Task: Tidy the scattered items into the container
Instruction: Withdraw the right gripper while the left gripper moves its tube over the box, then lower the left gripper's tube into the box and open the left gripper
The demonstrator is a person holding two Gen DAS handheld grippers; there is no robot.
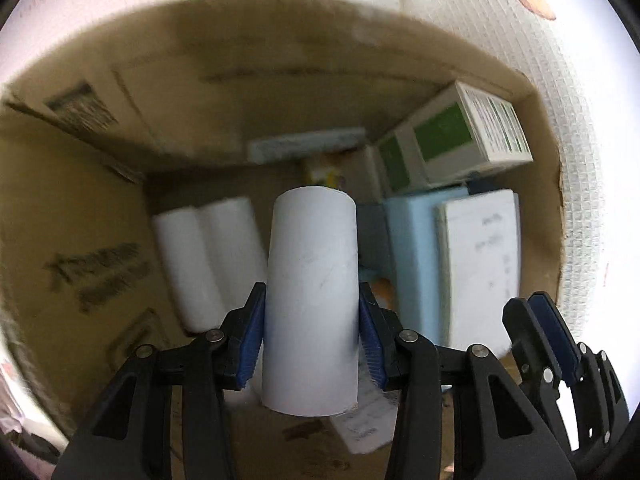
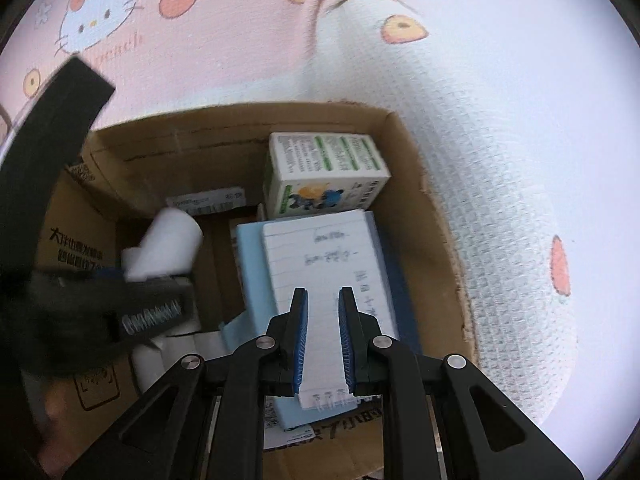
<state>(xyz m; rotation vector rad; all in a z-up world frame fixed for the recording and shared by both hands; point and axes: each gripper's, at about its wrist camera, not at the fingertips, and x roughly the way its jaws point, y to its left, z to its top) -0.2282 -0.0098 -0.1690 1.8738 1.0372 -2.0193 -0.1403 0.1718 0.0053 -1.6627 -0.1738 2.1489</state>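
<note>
1. I am holding a white roll (image 1: 312, 300) clamped between the blue pads (image 1: 251, 344) of my left gripper (image 1: 312, 340), its jaws pressing on both sides of the roll.
2. The roll is hanging inside the cardboard box (image 1: 80, 208), pointing down toward the box floor, above and just beside two more white rolls (image 1: 208, 260) lying side by side at the left.
3. In the right wrist view, the same roll (image 2: 168, 244) is showing at the box's left side, gripped by the left gripper (image 2: 156, 280).
4. My right gripper (image 2: 323, 340) is hovering over the lined notepad (image 2: 332, 264) with its jaws drawn close together, nothing gripped between them; a strip of the pad's paper is showing through the narrow gap.
5. The notepad is lying on a light blue book (image 2: 250, 272) at the right side of the box (image 2: 404, 152).
6. A green-and-white carton (image 2: 324, 172) is standing at the far right corner, touching the notepad's far edge.
7. The box is sitting on a pink and white cartoon-print blanket (image 2: 240, 40).
</note>
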